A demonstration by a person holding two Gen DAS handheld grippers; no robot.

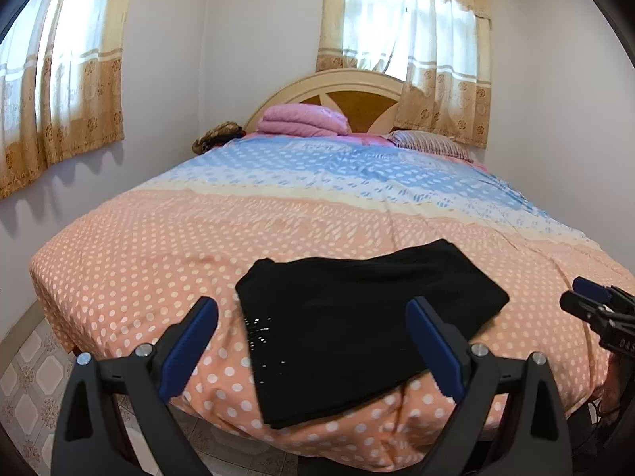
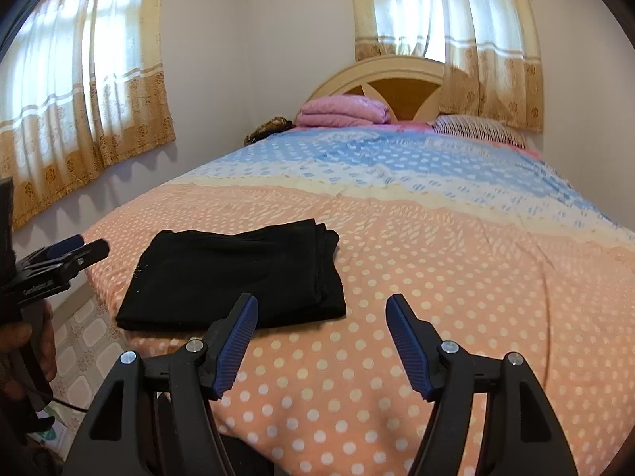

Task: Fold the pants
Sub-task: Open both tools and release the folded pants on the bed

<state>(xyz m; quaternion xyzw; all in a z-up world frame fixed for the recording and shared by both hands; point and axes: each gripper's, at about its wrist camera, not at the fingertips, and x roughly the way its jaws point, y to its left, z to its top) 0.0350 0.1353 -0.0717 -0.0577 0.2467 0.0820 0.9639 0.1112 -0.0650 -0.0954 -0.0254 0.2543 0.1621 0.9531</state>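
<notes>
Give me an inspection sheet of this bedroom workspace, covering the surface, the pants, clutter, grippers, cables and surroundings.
Surface: bed with a dotted peach and blue cover, mostly flat.
Job's things: black pants lie folded in a compact stack near the foot edge, touched by neither gripper.
Clutter: folded pink blanket, striped pillow and a brown bundle at the headboard end, far from the pants.
Grippers: left gripper open, nothing between its pads; right gripper open, also empty.
Cables: a dark cord shows beside the bed on the left wrist view's right edge.
Surroundings: wooden headboard, curtained windows, tiled floor.
</notes>
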